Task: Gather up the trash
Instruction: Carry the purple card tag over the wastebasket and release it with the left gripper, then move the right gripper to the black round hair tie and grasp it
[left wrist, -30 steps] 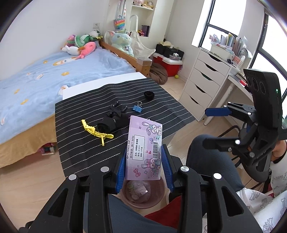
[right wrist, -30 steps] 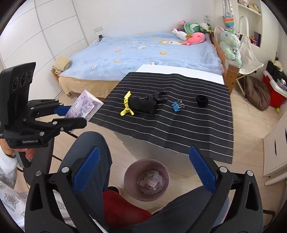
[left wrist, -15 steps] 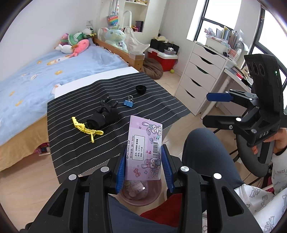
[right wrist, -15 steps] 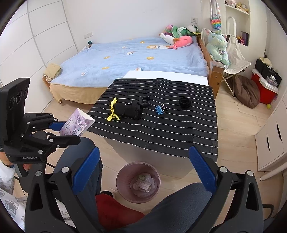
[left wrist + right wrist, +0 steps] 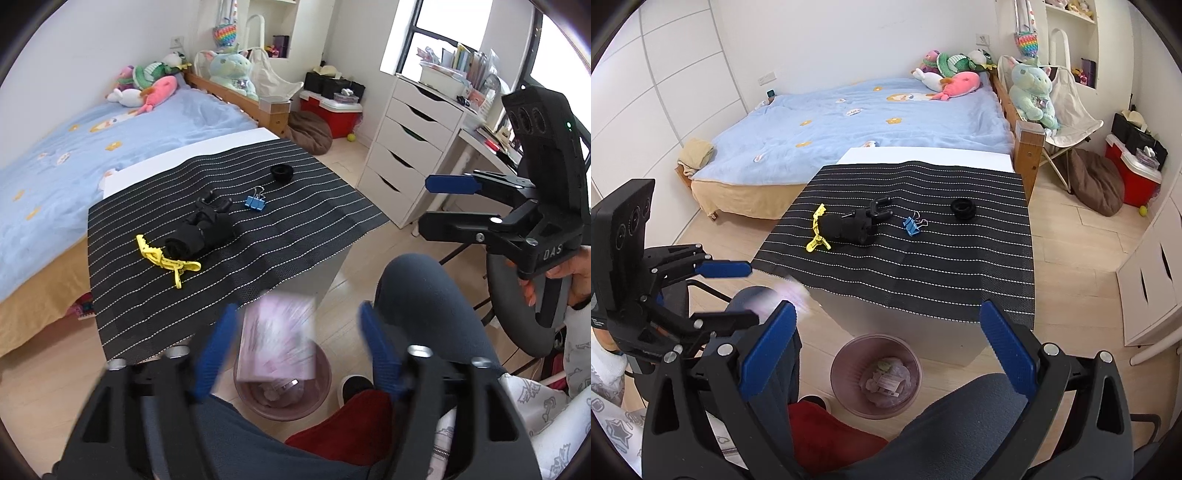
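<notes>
My left gripper is open above the pink trash bin. The pink printed package is blurred, loose between the spread fingers, over the bin's mouth. In the right wrist view the left gripper is open at the left and the package is a pale blur beside it. My right gripper is open and empty, above the bin, which holds crumpled trash. It also shows at the right of the left wrist view.
A table with a black striped mat carries a yellow clip, a black bundle, a blue binder clip and a black ring. The person's knees flank the bin. A bed stands behind, white drawers to the right.
My left gripper has opened and let go of the pink package, which now drops blurred toward the bin. The right gripper stays open.
</notes>
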Demonstrator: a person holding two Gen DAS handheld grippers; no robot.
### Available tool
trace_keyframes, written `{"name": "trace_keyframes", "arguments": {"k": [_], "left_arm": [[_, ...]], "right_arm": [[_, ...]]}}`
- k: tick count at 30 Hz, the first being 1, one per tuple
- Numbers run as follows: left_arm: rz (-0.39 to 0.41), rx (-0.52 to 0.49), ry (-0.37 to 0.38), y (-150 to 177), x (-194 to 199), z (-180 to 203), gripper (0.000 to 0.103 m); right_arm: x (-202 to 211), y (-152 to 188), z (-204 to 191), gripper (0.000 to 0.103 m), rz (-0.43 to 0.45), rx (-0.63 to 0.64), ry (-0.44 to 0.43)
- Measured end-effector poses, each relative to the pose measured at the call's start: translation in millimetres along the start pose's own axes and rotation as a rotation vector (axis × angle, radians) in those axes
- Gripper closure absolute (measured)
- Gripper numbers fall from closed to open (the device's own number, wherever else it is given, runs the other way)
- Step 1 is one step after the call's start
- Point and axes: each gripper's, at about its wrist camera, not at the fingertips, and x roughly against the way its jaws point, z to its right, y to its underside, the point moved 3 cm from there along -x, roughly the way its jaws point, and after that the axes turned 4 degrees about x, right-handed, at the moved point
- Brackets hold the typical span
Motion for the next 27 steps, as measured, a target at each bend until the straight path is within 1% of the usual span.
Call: {"name": "trace_keyframes", "arguments": {"k": [1, 2, 3, 5, 10, 12, 15, 20, 27], "left_arm": [[0.009, 0.009, 0.002, -0.1, 0.8, -1.5, 0.018], [0.014, 0.013, 0.000, -0.4, 1.3, -2.5, 0.014], [0.022, 0.020, -0.005, -0.8, 2.1, -4.1, 0.013], [0.031, 0.038, -0.016, -2.0, 2.9, -8.3, 0.008], [0.057, 0.080, -0.042, -3.8, 5.9, -18.8, 0.008], [0.080, 0.106, -0.049, -4.4, 9.1, -25.6, 0.008], [0.103, 0.147, -0.079, -6.4, 15.9, -38.3, 0.008], [0.116, 0.153, -0.097, -9.4, 21.5, -43.7, 0.008], [0.121, 0.155, -0.112, -11.9, 18.6, -50.5, 0.008]], "right_arm": [[-0.2, 0.0, 0.4, 0.005, 0.000, -0.001, 0.000], [-0.3, 0.2, 0.0, 0.005, 0.000, -0.001, 0.000], [-1.0, 0.6, 0.0, 0.005, 0.000, -0.002, 0.000], [-2.3, 0.7, -0.3, 0.005, -0.002, -0.002, 0.000], [-4.2, 0.9, -1.1, 0.004, -0.005, 0.000, -0.003], [-5.0, 0.8, -1.3, 0.004, -0.007, 0.000, -0.004], [-5.9, 1.1, -2.1, 0.004, -0.010, 0.003, -0.006], [-6.8, 0.9, -3.3, 0.004, -0.007, 0.006, -0.008], [-13.0, -4.0, -1.2, 0.004, -0.007, 0.012, 0.001]]}}
